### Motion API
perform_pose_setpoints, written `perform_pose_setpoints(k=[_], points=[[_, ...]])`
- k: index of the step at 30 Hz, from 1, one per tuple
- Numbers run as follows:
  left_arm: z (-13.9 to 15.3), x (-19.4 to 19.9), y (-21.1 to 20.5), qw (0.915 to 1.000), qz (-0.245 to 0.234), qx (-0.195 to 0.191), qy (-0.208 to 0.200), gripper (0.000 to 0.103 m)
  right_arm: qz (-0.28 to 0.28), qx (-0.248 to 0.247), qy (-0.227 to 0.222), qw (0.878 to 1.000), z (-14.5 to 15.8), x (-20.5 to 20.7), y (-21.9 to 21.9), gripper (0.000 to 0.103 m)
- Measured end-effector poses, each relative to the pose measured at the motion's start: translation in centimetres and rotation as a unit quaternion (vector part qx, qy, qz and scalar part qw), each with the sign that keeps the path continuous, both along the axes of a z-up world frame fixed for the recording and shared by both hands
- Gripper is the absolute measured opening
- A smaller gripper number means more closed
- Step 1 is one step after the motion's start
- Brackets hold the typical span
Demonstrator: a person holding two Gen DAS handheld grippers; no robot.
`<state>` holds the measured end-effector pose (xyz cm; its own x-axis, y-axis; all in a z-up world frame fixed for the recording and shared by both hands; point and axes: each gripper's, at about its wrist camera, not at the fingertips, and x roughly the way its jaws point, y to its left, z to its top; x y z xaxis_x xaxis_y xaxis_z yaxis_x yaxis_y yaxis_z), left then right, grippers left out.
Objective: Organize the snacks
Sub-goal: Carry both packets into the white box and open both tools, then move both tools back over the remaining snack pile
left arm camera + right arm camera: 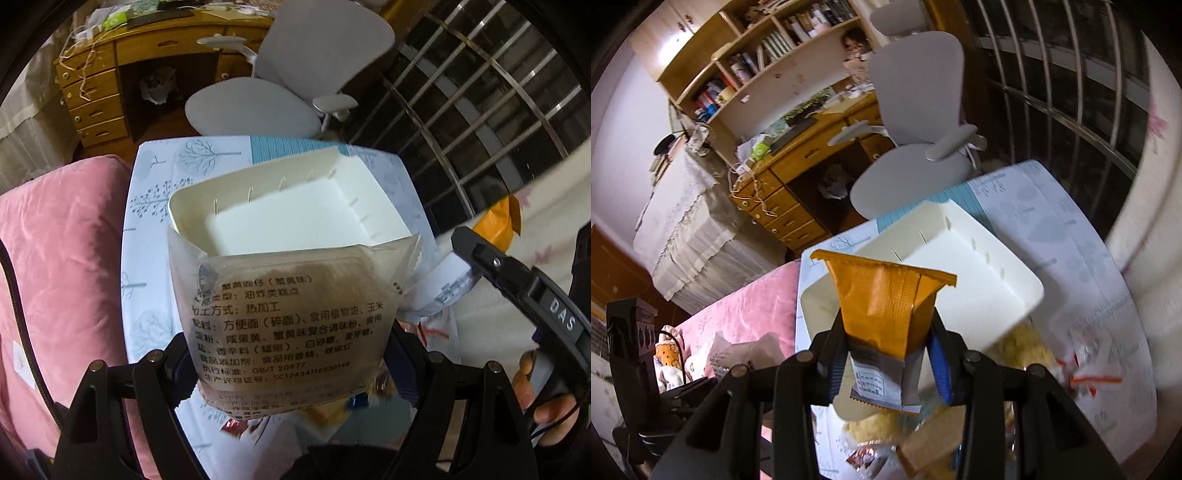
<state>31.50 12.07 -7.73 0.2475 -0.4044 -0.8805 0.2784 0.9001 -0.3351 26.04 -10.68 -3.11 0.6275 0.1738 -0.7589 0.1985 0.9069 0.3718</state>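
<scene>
1. Your left gripper clamps a wide translucent snack pack by its two side edges. The film is cloudy and brownish, with a moulded tray shape inside and a zigzag-cut side seam.
2. The pack's back faces the camera with black Chinese print: an ingredient list, "GB/T 20977" and a licence code starting "SC1243…"; the rest is too small to read.
3. The pack hangs over the near rim of the white plastic bin, which is rectangular with rounded corners, smooth walls, thin slots along two sides and nothing visible inside.
4. The bin sits toward the far edge of the tabletop, which is covered by a pale cloth printed with grey-blue trees and a teal stripe.
5. Your right gripper pinches a narrow orange foil sachet between blue pads. It has a crimped, flared top seal and a crinkled metallic face. Its lower end is white-grey with a small printed table that is illegible.
6. The sachet is held up over the bin's near left corner.
7. Loose snacks lie on the near part of the tabletop: yellow crumbly packs and a red-and-white wrapper, all blurred.
8. In the left view, the right gripper's black body reads "DAS", and your hand grips its handle.
9. A pink quilt borders the tabletop's left edge.
</scene>
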Motion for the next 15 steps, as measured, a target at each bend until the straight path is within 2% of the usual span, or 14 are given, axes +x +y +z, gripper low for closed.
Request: perform_pose_setpoints(k=[4, 8, 15], points=[[-0.1, 1.0, -0.4, 0.9994, 0.025, -0.011, -0.020, 0.095, 0.005, 0.012, -0.003, 1.000, -1.1, 1.1, -1.3, 0.042], [-0.1, 0.9, -0.6, 0.9992, 0.029, -0.008, -0.026, 0.095, -0.006, 0.016, 0.005, 1.000, -1.7, 1.4, -2.6, 0.050], [-0.2, -0.8, 0.0, 0.9991, 0.033, -0.022, -0.017, 0.095, -0.026, 0.026, 0.009, 0.999, -1.8, -0.1, -3.3, 0.055]])
